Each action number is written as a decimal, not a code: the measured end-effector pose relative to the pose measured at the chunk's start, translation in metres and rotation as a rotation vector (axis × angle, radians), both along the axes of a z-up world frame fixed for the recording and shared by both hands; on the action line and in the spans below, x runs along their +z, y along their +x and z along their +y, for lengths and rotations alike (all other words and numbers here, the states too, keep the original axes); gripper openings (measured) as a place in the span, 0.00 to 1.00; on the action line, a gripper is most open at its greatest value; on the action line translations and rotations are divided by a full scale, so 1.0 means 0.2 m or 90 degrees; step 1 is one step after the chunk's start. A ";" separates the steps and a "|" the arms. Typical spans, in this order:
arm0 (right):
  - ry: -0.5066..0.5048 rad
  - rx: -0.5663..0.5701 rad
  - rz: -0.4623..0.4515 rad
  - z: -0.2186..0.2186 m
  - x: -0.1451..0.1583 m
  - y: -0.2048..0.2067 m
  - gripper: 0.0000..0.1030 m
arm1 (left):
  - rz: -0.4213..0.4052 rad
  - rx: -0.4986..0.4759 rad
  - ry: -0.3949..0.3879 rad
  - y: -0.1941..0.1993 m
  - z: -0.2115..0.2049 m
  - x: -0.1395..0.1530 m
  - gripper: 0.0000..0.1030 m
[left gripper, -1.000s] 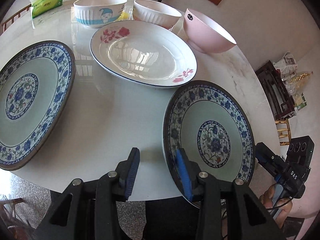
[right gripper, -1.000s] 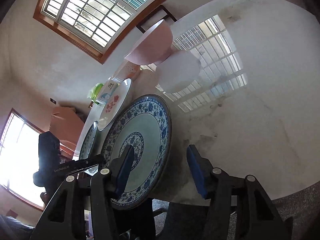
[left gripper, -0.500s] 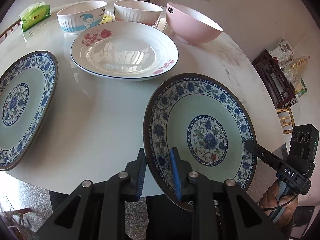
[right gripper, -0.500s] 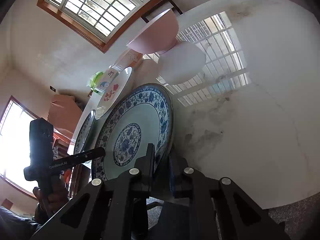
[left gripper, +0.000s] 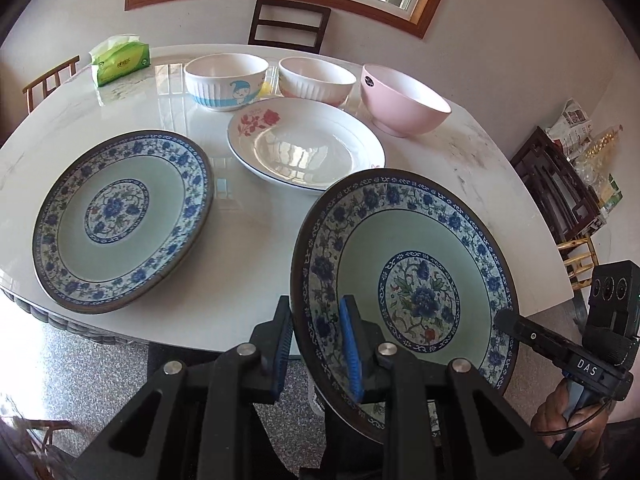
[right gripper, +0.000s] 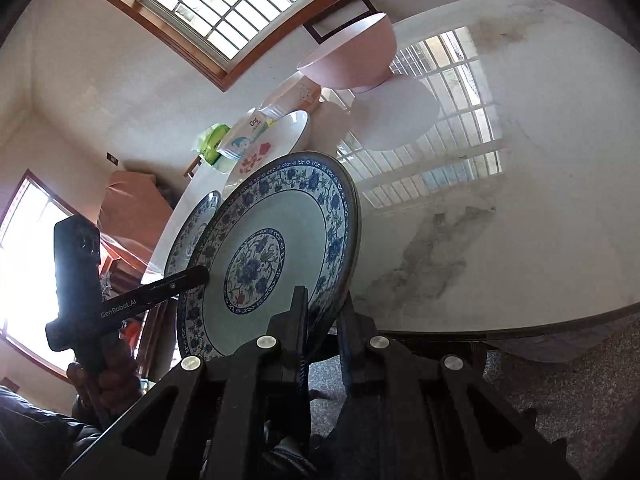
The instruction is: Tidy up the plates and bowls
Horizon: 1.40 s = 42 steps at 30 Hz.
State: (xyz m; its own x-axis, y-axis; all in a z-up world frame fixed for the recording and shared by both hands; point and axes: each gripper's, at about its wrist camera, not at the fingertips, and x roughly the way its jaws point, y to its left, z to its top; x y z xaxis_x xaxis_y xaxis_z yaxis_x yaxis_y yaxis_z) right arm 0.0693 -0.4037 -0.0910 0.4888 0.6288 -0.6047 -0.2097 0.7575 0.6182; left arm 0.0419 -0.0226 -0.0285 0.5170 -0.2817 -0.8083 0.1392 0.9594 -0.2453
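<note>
Left gripper point(left gripper: 316, 346) fingers point(left gripper: 352, 354) clamp the blue-patterned plate point(left gripper: 404, 280) rim, tilted above the table point(left gripper: 248, 240).

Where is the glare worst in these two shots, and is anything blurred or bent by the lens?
Left wrist view: window reflections shine on the table and in the white plate; the fisheye bows the window frame; everything is sharp. Right wrist view: a bright window grid is mirrored on the tabletop beside the pink bowl; the lower-left window is blown out white; the held plate stays sharp.
</note>
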 end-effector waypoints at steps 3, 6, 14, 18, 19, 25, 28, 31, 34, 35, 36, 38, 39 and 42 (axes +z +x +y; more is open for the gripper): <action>0.002 0.025 -0.013 0.09 0.04 0.00 0.14 | -0.010 0.031 0.003 -0.04 0.11 0.02 0.23; 0.003 0.047 -0.015 0.19 0.05 0.03 0.14 | -0.010 0.060 -0.004 -0.06 0.24 0.02 0.23; -0.007 0.115 -0.029 0.47 0.09 0.14 0.14 | -0.030 0.136 -0.011 -0.09 0.55 0.06 0.23; -0.018 0.149 -0.040 0.62 0.12 0.21 0.14 | -0.030 0.176 -0.021 -0.06 0.70 0.06 0.24; -0.024 0.157 -0.046 0.67 0.13 0.23 0.14 | -0.030 0.184 -0.023 -0.05 0.73 0.06 0.24; -0.038 0.193 -0.050 0.89 0.13 0.37 0.14 | -0.026 0.227 -0.026 0.05 0.91 0.02 0.24; -0.049 0.207 -0.052 0.98 0.13 0.43 0.15 | -0.026 0.241 -0.028 0.10 0.99 0.01 0.24; -0.053 0.217 -0.053 1.05 0.12 0.48 0.15 | -0.024 0.253 -0.030 0.13 1.04 -0.01 0.24; -0.056 0.225 -0.051 1.11 0.11 0.53 0.15 | -0.022 0.266 -0.033 0.16 1.10 -0.02 0.24; -0.059 0.229 -0.052 1.13 0.11 0.54 0.15 | -0.021 0.269 -0.033 0.17 1.11 -0.02 0.24; -0.060 0.232 -0.053 1.14 0.11 0.54 0.15 | -0.020 0.271 -0.033 0.17 1.12 -0.03 0.24; -0.063 0.237 -0.053 1.18 0.11 0.56 0.15 | -0.018 0.275 -0.033 0.19 1.14 -0.04 0.24; -0.064 0.238 -0.052 1.20 0.11 0.57 0.15 | -0.017 0.276 -0.033 0.20 1.15 -0.04 0.24; -0.065 0.241 -0.048 1.21 0.09 0.57 0.15 | -0.014 0.280 -0.031 0.22 1.17 -0.06 0.24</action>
